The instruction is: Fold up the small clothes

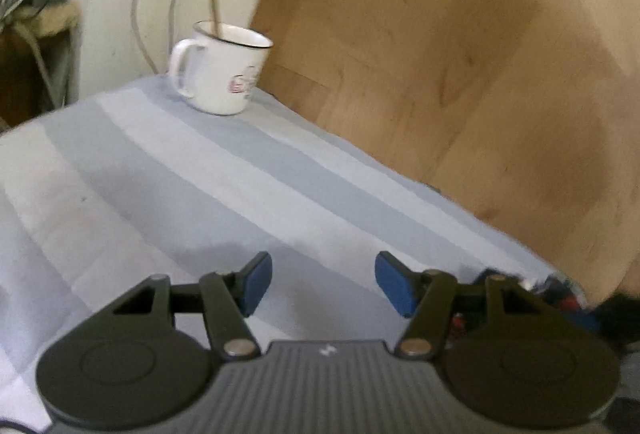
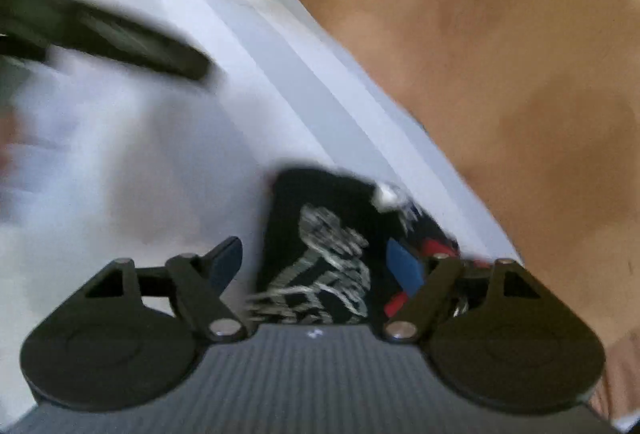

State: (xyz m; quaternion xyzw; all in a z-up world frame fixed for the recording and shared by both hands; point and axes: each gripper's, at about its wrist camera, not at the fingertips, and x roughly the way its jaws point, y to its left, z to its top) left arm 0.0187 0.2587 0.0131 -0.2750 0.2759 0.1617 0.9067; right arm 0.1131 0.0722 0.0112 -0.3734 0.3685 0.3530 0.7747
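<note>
While both grippers hang over the striped blue sheet (image 1: 168,169), neither has anything in its grasp. The left gripper (image 1: 323,284) stands with its blue pads apart over bare cloth, well short of the white enamel mug (image 1: 222,67) with a stick in it at the far corner. The right gripper (image 2: 316,266) is spread wide too, pads clear — and between them, lower down on the sheet, lies the small black garment (image 2: 320,230) with a pale printed design, close to the sheet's edge where the wooden floor (image 2: 500,73) begins. Something red and blue shows at its right side; the blur hides what.

It looks soft, thin and light — it should crumple rather than hold a shape, and a pinch will likely drag the whole piece along. I would take it at two corners of one edge, one gripper each, keeping clear of the sheet beneath.
</note>
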